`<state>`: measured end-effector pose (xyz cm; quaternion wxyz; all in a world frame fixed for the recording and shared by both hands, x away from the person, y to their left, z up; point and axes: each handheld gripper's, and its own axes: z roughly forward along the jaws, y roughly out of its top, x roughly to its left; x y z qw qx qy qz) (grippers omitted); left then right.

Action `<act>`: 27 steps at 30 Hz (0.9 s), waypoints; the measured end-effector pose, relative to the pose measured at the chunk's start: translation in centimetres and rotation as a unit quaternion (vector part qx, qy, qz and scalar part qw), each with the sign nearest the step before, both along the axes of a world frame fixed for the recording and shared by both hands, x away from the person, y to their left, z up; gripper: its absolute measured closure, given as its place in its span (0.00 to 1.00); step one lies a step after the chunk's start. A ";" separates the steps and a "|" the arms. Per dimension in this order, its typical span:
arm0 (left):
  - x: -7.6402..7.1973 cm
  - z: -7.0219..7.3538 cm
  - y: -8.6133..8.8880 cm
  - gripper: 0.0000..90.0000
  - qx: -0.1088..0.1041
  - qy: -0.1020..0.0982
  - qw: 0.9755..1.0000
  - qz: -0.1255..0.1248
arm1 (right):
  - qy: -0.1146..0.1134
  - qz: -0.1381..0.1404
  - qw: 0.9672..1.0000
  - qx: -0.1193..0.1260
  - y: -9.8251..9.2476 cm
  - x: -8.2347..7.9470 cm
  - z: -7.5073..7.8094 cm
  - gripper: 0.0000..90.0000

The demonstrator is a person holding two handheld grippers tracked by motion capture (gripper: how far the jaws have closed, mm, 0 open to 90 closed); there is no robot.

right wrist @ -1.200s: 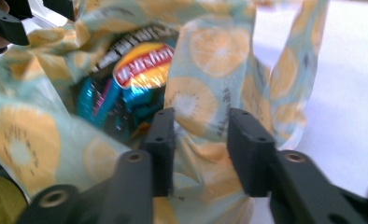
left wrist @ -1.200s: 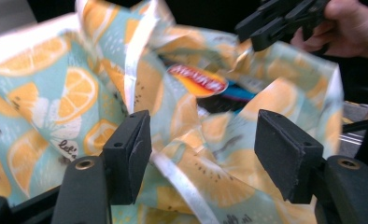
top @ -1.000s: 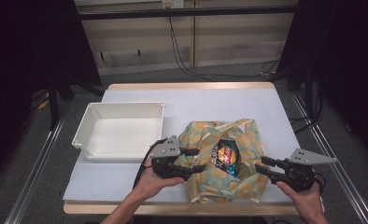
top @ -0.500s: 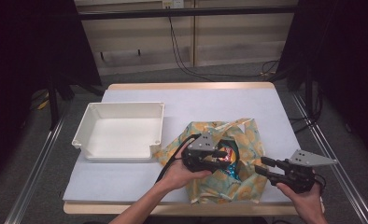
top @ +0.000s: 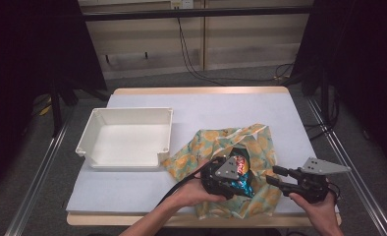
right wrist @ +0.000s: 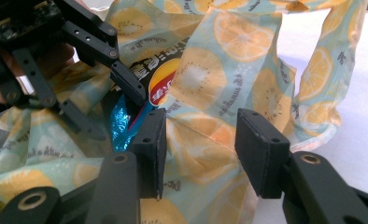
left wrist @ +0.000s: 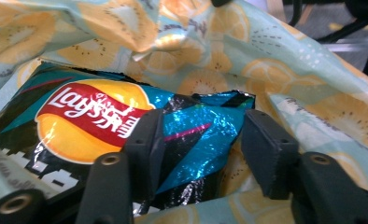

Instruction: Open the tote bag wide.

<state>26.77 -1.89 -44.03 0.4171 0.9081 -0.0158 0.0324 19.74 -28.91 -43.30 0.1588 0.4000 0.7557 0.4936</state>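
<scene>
Tabletop (top: pixel 201 105) is carrying a tray (top: pixel 127 140) at 9 o'clock and a bag (top: pixel 258 142) at 5 o'clock. Chip packet (left wrist: pixel 98 126) is lying inside the bag. Left claw (left wrist: pixel 198 140) has just been opening, straddling the packet's corner. Right claw (right wrist: pixel 198 140) is standing open, its jaws having just been opening, bag fabric between them.

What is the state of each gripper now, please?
Left gripper: open; jaws just opened, chip bag corner between them, not pinched.
Right gripper: open; jaws opening, around a fold of the fruit-print bag.
</scene>
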 end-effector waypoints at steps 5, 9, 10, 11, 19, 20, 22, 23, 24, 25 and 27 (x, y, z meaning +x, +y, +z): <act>-0.3 -0.6 -0.5 0.48 0.022 -0.016 1.000 -0.012 | 0.003 0.000 1.000 0.003 -0.1 0.1 -0.1 0.60; -0.3 -1.3 -1.0 0.45 0.045 -0.036 0.998 -0.008 | 0.003 0.000 1.000 0.004 -0.1 0.1 -0.2 0.59; -0.3 -1.5 -1.1 0.45 0.041 -0.031 0.999 -0.010 | 0.003 0.001 1.000 0.004 -0.1 0.1 -0.2 0.59; -0.4 -1.6 -1.2 0.45 0.043 -0.037 0.998 -0.009 | 0.004 0.003 1.000 0.004 -0.2 0.1 -0.2 0.59; -1.4 -2.3 -1.9 0.37 0.071 -0.068 0.995 -0.009 | 0.007 0.004 1.000 0.003 -0.1 0.2 -0.3 0.59; -1.4 -2.3 -1.9 0.37 0.073 -0.075 0.994 -0.005 | 0.007 0.004 1.000 0.002 -0.1 0.2 -0.3 0.59; -1.4 -2.4 -2.0 0.38 0.072 -0.078 0.994 -0.001 | 0.008 0.005 1.000 0.003 -0.1 0.2 -0.3 0.59; -1.4 -2.5 -2.0 0.41 0.066 -0.083 0.994 0.005 | 0.008 0.006 1.000 0.003 0.0 0.2 -0.3 0.59; -1.3 -2.5 -1.9 0.44 0.059 -0.072 0.996 0.010 | 0.008 0.006 1.000 0.003 0.0 0.2 -0.3 0.59; -1.1 -2.5 -1.9 0.45 0.058 -0.067 0.996 0.011 | 0.009 0.006 1.000 0.002 0.0 0.2 -0.3 0.59; -0.9 -2.5 -1.7 0.46 0.053 -0.056 0.997 0.014 | 0.010 0.006 1.000 0.002 0.0 0.2 -0.4 0.59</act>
